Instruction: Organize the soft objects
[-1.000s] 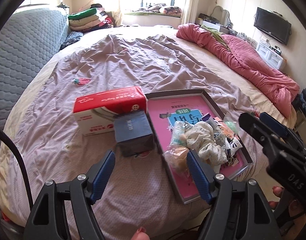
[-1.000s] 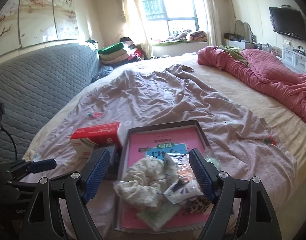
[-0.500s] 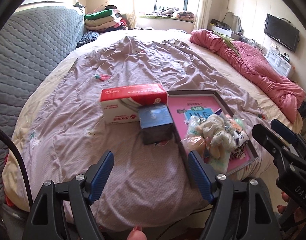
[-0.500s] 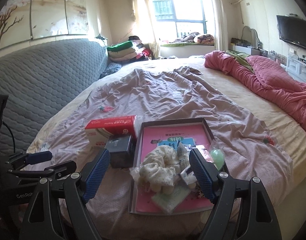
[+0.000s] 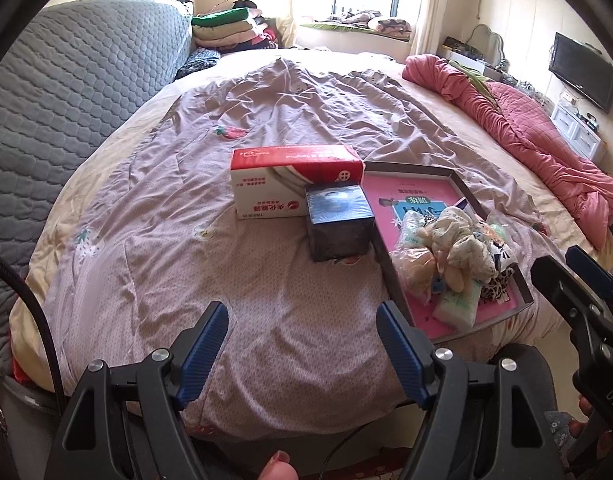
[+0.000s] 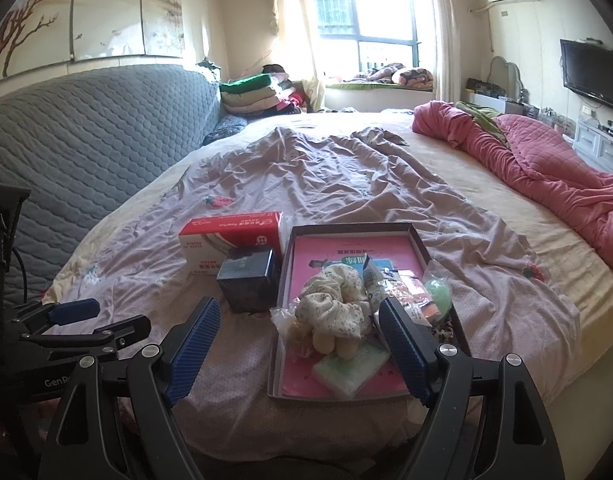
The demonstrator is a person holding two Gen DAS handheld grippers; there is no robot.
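Grippers hang spread and empty over the near edge of a bed where a shallow tray serves as the collecting point. Left gripper, its blue pads wide apart, hovers over bare purple sheet to the left of the tray; right gripper, pads equally parted and holding nothing, sits low in front of the tray's near end. Inside the tray, on its pink liner, lies a heap of soft things: a floral scrunchie on top, a pale yellow plush piece below it, a light green tissue pack at the near rim, with small packets and a leopard-print scrap crowded toward the tray's right side. A round green item lies at the tray's right rim; whether inside or just over it is unclear. Just left of the tray stand a dark blue box and, behind that, a red and white tissue box, both closed. Judging by this layout, the soft things are gathered in the tray but jumbled, which fits either a pile awaiting sorting into the boxes or a finished collection.
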